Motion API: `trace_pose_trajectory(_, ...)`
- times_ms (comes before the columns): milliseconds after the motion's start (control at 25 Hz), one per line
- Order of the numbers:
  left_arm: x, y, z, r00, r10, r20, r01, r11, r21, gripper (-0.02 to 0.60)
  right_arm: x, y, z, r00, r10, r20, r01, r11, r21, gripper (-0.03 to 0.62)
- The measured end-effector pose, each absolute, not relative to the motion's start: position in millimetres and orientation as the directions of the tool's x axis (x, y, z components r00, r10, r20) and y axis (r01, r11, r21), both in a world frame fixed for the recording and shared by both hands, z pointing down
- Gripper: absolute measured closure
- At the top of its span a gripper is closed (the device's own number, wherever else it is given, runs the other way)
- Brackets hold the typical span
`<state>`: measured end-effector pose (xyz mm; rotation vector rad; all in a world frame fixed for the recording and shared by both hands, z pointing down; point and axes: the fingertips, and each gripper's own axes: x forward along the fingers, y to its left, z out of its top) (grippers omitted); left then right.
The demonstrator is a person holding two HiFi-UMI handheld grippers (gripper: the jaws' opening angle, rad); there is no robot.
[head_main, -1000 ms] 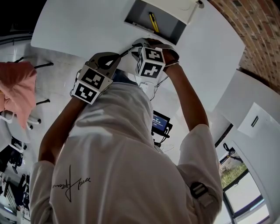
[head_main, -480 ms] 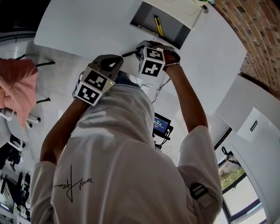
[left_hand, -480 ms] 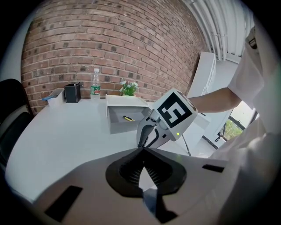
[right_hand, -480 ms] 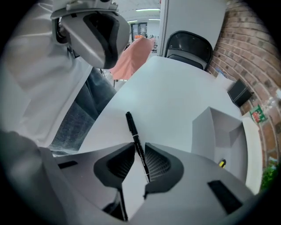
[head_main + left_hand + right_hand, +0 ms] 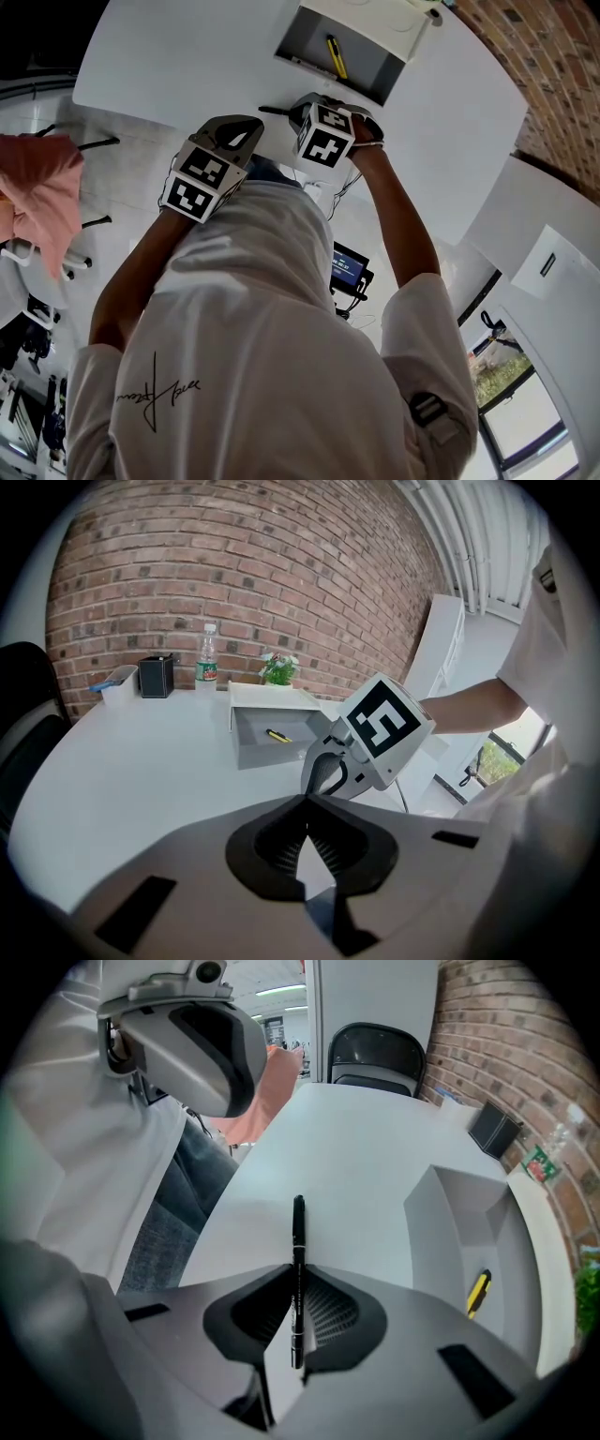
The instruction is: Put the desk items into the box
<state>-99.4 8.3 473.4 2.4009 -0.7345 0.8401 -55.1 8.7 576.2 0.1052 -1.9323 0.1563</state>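
Nothing properly readable here, honestly. The shirt [image 5: 262, 356] has a thin black signature-style scrawl on its back, too loopy to make out. The left marker cube [image 5: 197, 181] and the right marker cube [image 5: 324, 136] carry only black-and-white square codes, no letters. The bottle [image 5: 206, 658] at the far edge of the worktop [image 5: 141, 761] wears a green label, too small to read. The pen [image 5: 298, 1269] has tiny pale print along its barrel, illegible. The little screen [image 5: 345, 266] glows blue, its lines a blur.

We see thin black pen [image 5: 273, 111] mostly hidden behind right gripper [image 5: 307, 106]; open white box [image 5: 375, 71] cut by top edge.
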Motion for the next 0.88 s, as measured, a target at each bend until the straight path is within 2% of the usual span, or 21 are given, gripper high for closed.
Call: trace_pose_trajectory(880, -88.5, -2.3, 476.0, 0.689, -0.303, 0.658, -0.603, -0.744, 0.288, 0.577, -41.3, 17.8, 568.8, -0.382, -0.052, 0.923, -0.306, 0.949, -0.073, 0.534)
